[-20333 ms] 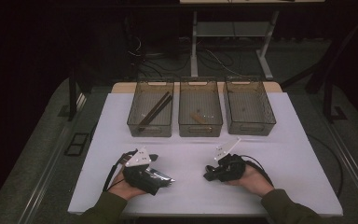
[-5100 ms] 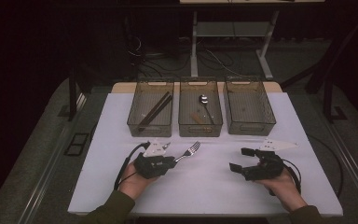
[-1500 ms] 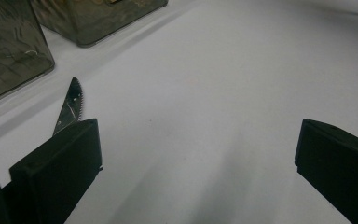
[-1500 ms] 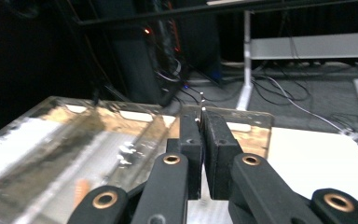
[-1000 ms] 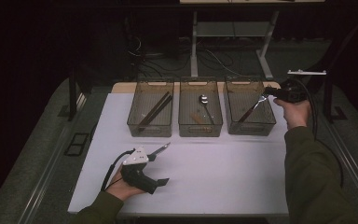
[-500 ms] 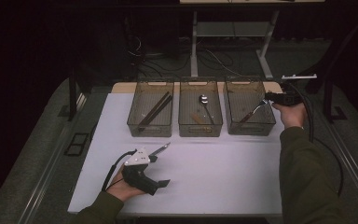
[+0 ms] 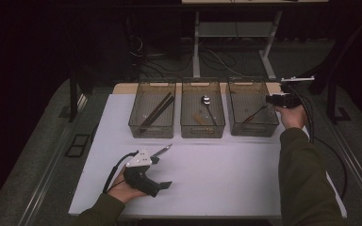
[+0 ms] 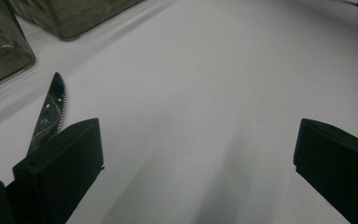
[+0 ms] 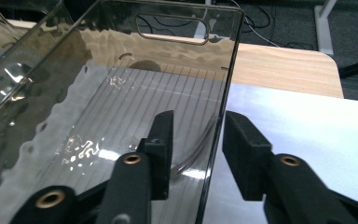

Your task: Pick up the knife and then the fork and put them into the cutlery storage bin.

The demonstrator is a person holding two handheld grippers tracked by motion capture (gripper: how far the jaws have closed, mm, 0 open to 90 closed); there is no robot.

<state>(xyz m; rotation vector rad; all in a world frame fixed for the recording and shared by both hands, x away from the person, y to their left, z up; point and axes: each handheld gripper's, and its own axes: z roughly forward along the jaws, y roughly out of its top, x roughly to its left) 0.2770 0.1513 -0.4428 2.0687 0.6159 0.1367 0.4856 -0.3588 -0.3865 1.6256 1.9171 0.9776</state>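
Two tools busy sorting cutlery by kind. Farthest left, resting low on the tabletop: left tool, spread wide with nothing gripped. Just beside its left jaw, flat on the tabletop with the blade pointing ahead: serrated knife, not pinched, probably parked there for the next pick.

Ahead of that tool, three clear bins in a row, likely one per kind of utensil:
- brown sticks in the left bin
- spoon in the middle bin
- fork in the right bin

Farthest right, held up at the right bin's outer wall: right tool, partly open and just been opening. Straddles that wall with no cutlery between the pads, which looks like a release over the bin. Fork lying below and to the inner side of that tool, on the bin floor, so judged as delivered.
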